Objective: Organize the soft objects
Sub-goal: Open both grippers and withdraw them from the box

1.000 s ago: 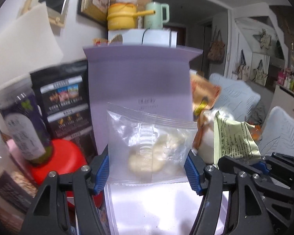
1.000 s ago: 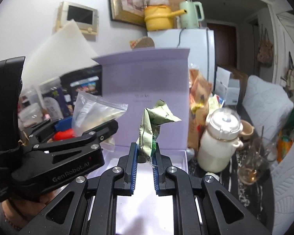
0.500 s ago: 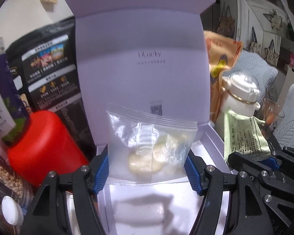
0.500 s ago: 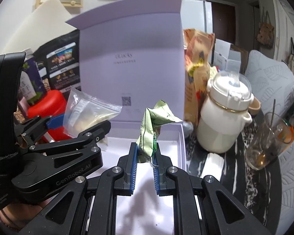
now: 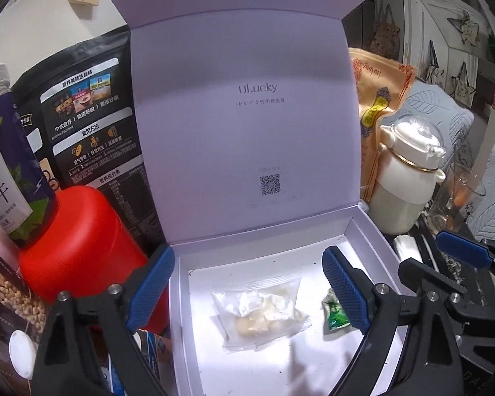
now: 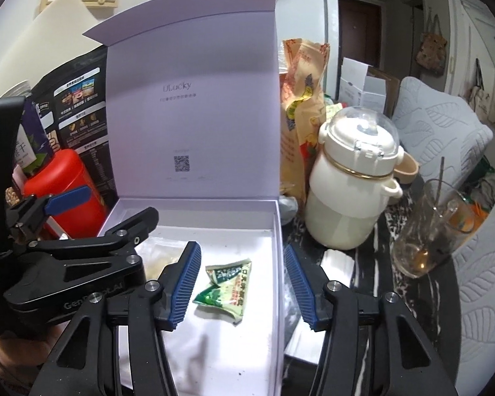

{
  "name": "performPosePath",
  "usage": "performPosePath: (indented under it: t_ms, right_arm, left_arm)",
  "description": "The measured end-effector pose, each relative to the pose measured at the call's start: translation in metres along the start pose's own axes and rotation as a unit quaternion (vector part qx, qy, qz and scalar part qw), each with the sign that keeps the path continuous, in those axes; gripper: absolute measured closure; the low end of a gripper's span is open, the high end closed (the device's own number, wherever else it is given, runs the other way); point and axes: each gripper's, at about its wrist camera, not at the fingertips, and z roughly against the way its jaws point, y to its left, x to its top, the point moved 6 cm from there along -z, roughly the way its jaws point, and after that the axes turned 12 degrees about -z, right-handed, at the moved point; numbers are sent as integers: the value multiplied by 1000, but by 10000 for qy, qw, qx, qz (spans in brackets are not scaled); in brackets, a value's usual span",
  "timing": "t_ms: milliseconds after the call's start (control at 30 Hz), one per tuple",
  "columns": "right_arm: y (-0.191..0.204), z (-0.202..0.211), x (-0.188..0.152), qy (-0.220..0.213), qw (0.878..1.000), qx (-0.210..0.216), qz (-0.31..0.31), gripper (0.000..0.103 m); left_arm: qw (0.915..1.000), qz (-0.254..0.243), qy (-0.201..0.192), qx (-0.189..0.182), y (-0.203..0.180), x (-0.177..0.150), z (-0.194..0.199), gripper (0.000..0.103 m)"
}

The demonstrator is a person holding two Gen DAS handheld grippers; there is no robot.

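left wrist view: a crinkly clear bag [image 5: 264,313] and a shiny green packet [image 5: 335,313] lie flat in the smooth white box [image 5: 181,297]. both tongs, left [image 5: 247,283] and right [image 6: 241,287], are opening, nothing between them.

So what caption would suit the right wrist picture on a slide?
Opening right fingers poised above a crumpled green snack packet lying in the open lavender cardboard box.

Left of the box: red canister [image 5: 79,241], black printed pouch [image 5: 92,125], purple-labelled bottle [image 5: 6,165]. Right: orange snack bag [image 6: 302,112], cream lidded jug [image 6: 353,181], glass cup [image 6: 435,227] holding a straw.
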Motion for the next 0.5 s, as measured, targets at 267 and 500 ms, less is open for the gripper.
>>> performPosePath:
  t_ms: [267,500]
  right_arm:
    - [3,21,4,-215,9997,-108,13,50]
    - [12,48,7,-401,9992,-50,1,50]
  left_arm:
    - [9998,-30,-167,-44,3,5,23,11]
    - [9993,2,-386,20,13,9,58,11]
